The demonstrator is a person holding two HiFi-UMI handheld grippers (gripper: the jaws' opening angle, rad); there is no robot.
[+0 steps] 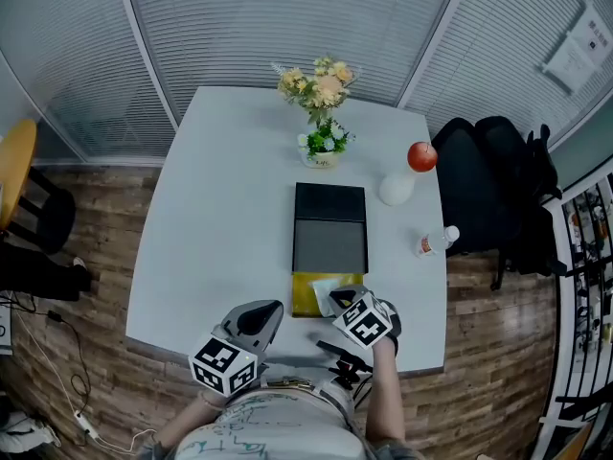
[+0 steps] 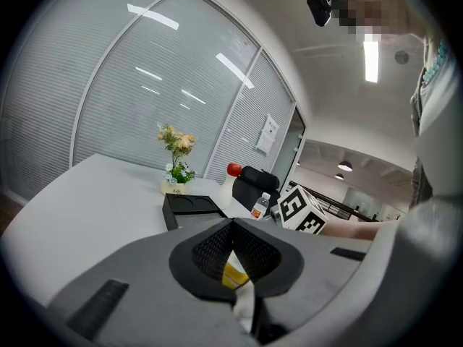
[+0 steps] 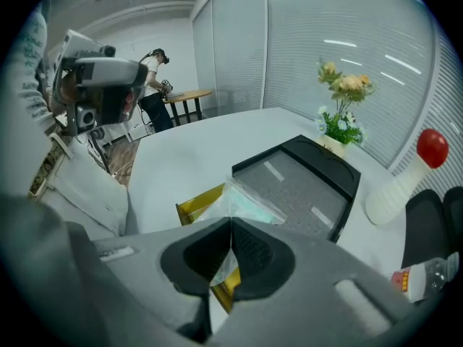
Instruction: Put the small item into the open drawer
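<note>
A flat black box (image 1: 329, 228) lies mid-table with its yellow drawer (image 1: 305, 300) pulled open toward me. My right gripper (image 1: 347, 301) is just above the drawer's right part, shut on a small clear plastic packet (image 1: 326, 289). In the right gripper view the packet (image 3: 249, 202) sticks out past the closed tips (image 3: 231, 223), over the yellow drawer (image 3: 194, 205) and in front of the black box (image 3: 304, 179). My left gripper (image 1: 264, 318) hovers left of the drawer near the table's front edge. Its jaws (image 2: 233, 224) meet with nothing held.
A vase of flowers (image 1: 324, 147) stands behind the box. A white bottle (image 1: 396, 189) with a red ball top (image 1: 421, 156) and a small water bottle (image 1: 437, 242) are at the right edge. A black chair (image 1: 488, 190) stands right of the table and a stool (image 1: 14, 175) left.
</note>
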